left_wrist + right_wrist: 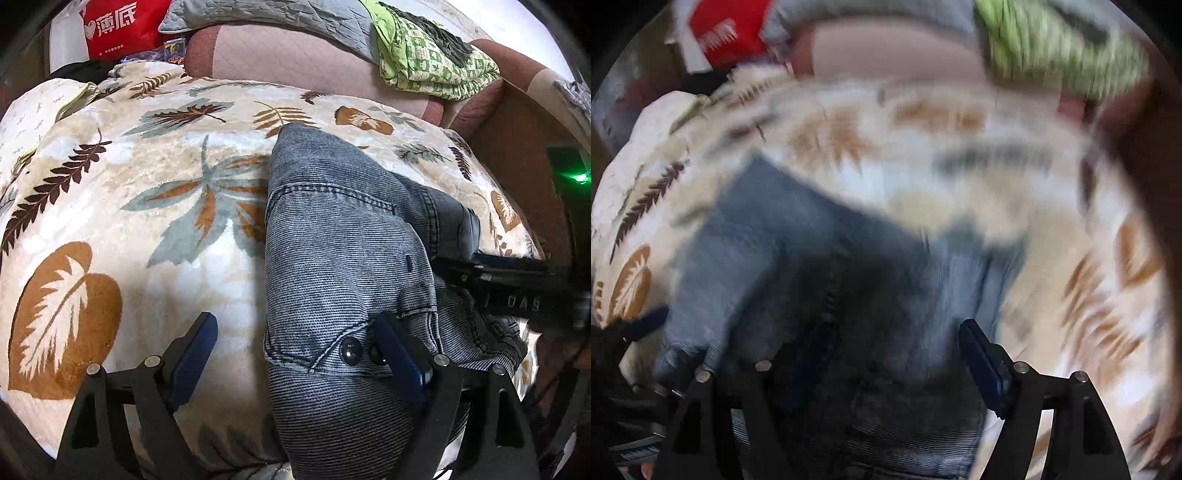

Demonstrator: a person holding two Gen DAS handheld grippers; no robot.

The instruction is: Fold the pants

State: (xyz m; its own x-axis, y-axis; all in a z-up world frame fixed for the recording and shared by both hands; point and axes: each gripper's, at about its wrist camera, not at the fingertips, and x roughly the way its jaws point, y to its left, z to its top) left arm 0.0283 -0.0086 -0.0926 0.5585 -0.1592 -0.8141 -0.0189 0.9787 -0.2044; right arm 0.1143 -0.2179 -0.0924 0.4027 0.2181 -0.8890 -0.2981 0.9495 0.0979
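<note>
The jeans (343,251) lie bunched in a partial fold on the leaf-print blanket (122,206), with the final folds apparently left, the left gripper (295,354) spread wide and the right gripper (886,354) spread over the denim, neither pinching cloth.

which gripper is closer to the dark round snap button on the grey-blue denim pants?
Left. The left gripper straddles the pants' edge, one fingertip right beside the snap button. The right gripper is over the denim too, but its blurred view shows no button.
</note>
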